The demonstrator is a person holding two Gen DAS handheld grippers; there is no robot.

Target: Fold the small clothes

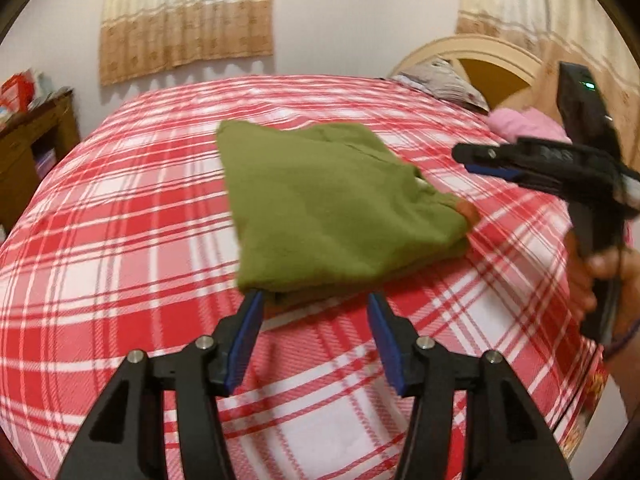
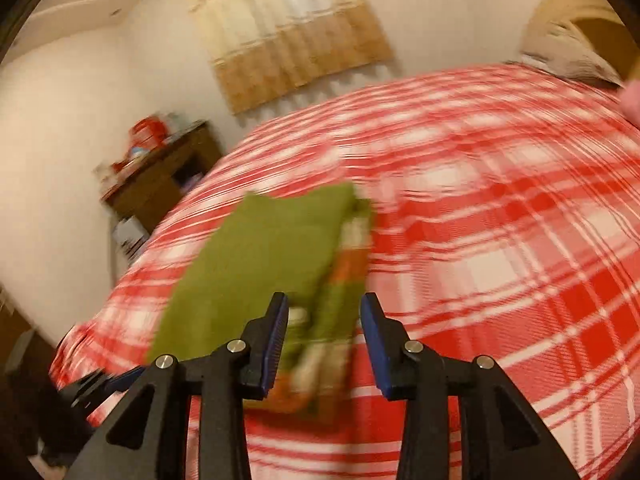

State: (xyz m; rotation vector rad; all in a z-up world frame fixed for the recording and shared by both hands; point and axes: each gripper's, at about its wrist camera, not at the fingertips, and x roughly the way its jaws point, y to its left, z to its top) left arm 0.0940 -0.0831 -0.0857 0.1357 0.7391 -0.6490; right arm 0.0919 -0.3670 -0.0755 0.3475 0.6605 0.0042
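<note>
A green garment (image 1: 332,208) lies folded into a thick rectangle on the red and white plaid bedcover (image 1: 120,248). My left gripper (image 1: 315,298) stands open just short of its near edge, pads apart and touching no cloth. In the left wrist view my right gripper (image 1: 480,160) hovers at the garment's right side, held by a hand (image 1: 600,276). The blurred right wrist view shows the right gripper (image 2: 325,300) open above the garment (image 2: 260,264), whose folded edge shows an orange and white print (image 2: 348,264); nothing is pinched.
A pillow (image 1: 444,80) and a pink cloth (image 1: 520,124) lie by the curved headboard (image 1: 480,50) at the far right. A wooden cabinet (image 1: 32,152) with clutter stands beyond the bed's left edge. Curtains (image 1: 188,16) hang on the far wall.
</note>
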